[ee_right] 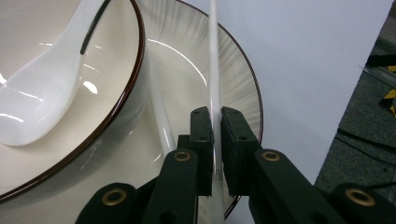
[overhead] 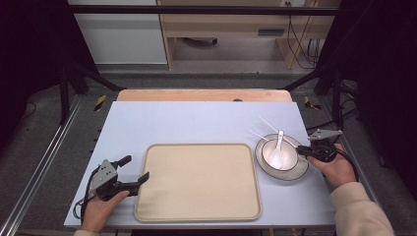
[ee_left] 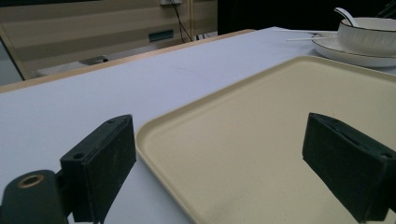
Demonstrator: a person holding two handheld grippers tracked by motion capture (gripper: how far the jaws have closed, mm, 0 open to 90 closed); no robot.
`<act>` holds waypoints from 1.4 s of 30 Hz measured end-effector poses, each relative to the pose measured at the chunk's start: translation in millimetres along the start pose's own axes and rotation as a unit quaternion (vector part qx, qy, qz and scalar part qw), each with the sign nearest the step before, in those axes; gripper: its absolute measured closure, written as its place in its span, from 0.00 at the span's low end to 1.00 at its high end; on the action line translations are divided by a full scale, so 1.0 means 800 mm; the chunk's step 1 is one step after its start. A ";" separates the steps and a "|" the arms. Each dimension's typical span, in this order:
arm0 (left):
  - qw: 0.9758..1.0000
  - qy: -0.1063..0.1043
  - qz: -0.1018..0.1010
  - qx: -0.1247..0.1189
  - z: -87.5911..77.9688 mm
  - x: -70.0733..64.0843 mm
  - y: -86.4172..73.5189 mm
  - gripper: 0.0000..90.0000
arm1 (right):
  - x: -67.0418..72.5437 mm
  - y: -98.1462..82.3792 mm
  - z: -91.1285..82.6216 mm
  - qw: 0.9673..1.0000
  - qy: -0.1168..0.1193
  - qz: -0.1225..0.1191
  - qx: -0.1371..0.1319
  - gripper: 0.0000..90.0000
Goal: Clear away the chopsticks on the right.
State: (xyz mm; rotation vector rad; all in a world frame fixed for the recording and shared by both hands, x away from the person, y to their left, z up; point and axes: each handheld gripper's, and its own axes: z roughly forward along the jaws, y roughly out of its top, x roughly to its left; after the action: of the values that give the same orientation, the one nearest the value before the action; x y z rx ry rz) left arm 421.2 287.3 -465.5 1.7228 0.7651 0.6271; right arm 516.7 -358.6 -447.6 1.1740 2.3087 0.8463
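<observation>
Nearest the person, at the lower left of the high view: left gripper (overhead: 139, 171) held low in the left hand (overhead: 101, 209), fingers (ee_left: 100, 163) spread wide with nothing between them, one over the bare table (overhead: 196, 120), the other over the near left corner of the beige tray (overhead: 196, 196). Seen along those fingers in the left gripper view: tray corner (ee_left: 261, 140) lying flat and empty between them, rim just beside the left finger.

Farther right, level with the tray's far half: right hand (overhead: 339, 169) and cream sleeve (overhead: 359, 211) coming in from the lower right, right gripper (overhead: 299, 149) reaching to the right rim of the plate (overhead: 295, 173). Fingers (ee_right: 236, 140) closed narrow, clamped on a thin white chopstick (ee_right: 215, 74) that runs straight up between the pads and out across the plate rim (ee_right: 233, 70). A second chopstick (ee_right: 159, 121) lying on the plate just left of the fingers, against the bowl's foot.

On the plate, just right of the tray and not touching it: white bowl (overhead: 280, 156) with dark rim, white spoon (overhead: 279, 142) resting inside, handle leaning over the far edge. Beyond the bowl: the two chopsticks' tips (overhead: 268, 123) fanning out over the pale table toward its far side.
</observation>
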 end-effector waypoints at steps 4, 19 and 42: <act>1.000 0.000 0.000 -0.001 0.000 0.000 0.000 0.10 | 0.001 0.000 -0.003 1.000 -0.003 -0.001 -0.002 0.93; 1.000 0.009 0.001 -0.005 -0.004 0.001 0.001 0.10 | 0.030 0.025 -0.070 0.995 -0.039 0.033 -0.089 0.93; 1.000 0.026 -0.006 -0.017 -0.014 0.009 0.004 0.10 | 0.246 0.053 -0.048 0.992 0.055 -0.016 -0.112 0.93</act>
State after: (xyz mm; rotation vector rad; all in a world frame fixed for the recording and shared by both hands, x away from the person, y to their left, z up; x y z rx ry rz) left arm 418.1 299.1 -459.0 1.6761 0.7970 0.6750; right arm 408.3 -189.6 -408.0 1.0147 2.2396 1.1508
